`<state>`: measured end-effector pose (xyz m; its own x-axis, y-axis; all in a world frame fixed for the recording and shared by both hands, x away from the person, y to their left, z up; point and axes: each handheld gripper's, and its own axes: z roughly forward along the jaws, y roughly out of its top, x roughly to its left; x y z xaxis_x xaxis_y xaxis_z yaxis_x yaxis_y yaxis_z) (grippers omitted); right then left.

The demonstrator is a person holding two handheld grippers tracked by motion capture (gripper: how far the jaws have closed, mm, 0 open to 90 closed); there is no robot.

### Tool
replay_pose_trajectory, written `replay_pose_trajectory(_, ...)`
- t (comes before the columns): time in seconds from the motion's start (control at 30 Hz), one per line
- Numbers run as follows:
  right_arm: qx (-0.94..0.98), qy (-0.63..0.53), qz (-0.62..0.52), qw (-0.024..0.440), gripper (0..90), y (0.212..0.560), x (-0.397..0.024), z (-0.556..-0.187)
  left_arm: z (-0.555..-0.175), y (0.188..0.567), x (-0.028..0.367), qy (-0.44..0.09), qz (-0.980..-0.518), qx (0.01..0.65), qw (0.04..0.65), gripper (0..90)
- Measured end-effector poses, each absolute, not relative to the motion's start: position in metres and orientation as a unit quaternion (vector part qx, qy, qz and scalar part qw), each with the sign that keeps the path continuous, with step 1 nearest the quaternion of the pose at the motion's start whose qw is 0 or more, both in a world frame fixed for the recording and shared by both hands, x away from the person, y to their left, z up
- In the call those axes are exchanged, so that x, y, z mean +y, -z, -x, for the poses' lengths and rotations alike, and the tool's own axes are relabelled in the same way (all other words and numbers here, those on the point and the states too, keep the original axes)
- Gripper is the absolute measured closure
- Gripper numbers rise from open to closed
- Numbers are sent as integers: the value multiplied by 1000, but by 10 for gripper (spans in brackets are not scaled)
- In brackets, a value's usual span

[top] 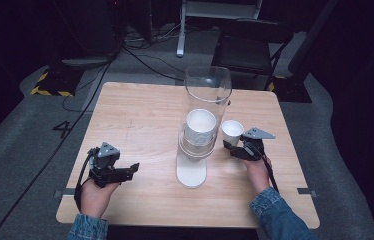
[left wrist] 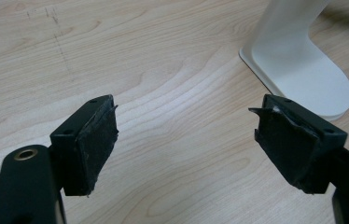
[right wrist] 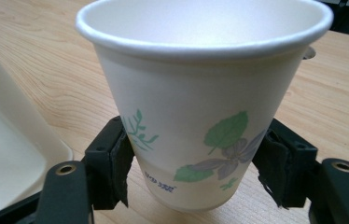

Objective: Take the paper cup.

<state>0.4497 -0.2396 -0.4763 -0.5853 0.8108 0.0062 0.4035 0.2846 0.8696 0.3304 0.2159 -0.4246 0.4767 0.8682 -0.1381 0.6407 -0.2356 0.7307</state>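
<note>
Cup (right wrist: 200, 116) sits upright just right of the dispenser (top: 202, 125), clamped low by the right gripper (right wrist: 196, 172). Left gripper (left wrist: 186, 140) idles agape, near left. Likely next: carry the cup clear, level.

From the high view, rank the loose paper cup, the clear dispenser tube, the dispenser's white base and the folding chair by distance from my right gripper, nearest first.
1. Paper cup: between the right gripper's jaws.
2. Clear dispenser tube and the white base: both to its left, too close to call.
3. Folding chair: beyond the table's far edge.
</note>
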Motion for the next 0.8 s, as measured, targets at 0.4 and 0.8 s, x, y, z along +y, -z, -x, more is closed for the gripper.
replay_pose_trajectory(0.4,784,-433,-396,200,340,488,-235,-455,-331,426,215,-150,-773,489,375,207)
replay_pose_trajectory(0.8,804,-412,-391,177,330,497,-229,-456,-331,426,216,-146,-774,489,375,207)
